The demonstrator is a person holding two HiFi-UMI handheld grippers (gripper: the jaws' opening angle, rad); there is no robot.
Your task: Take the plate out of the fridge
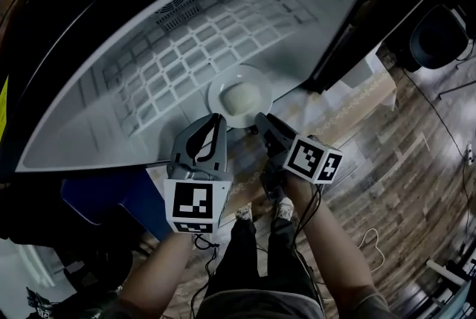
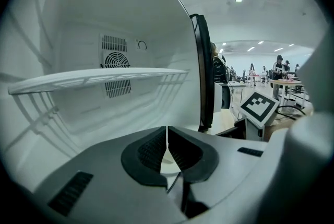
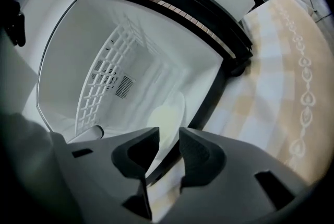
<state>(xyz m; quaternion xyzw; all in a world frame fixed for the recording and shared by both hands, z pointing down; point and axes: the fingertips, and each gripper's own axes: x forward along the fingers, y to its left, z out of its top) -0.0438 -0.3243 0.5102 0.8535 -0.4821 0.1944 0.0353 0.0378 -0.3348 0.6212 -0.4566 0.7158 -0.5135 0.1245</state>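
A white plate (image 1: pixel 239 96) lies on the floor of the open fridge (image 1: pixel 111 109), close to its front edge. My left gripper (image 1: pixel 217 120) is at the plate's near left rim, its jaws shut with the tips touching and nothing clamped in the left gripper view (image 2: pixel 167 130). My right gripper (image 1: pixel 260 119) is at the near right rim. In the right gripper view the plate (image 3: pixel 169 112) appears tilted, and its rim runs into the gap between the jaws (image 3: pixel 169 132), which stand apart without pressing on it.
A white wire shelf (image 2: pixel 99 79) spans the fridge above the plate, with a fan vent (image 2: pixel 116 59) on the back wall. The dark door seal (image 2: pixel 201 71) frames the opening on the right. A patterned beige surface (image 3: pixel 282 77) and wood floor (image 1: pixel 416 161) lie outside.
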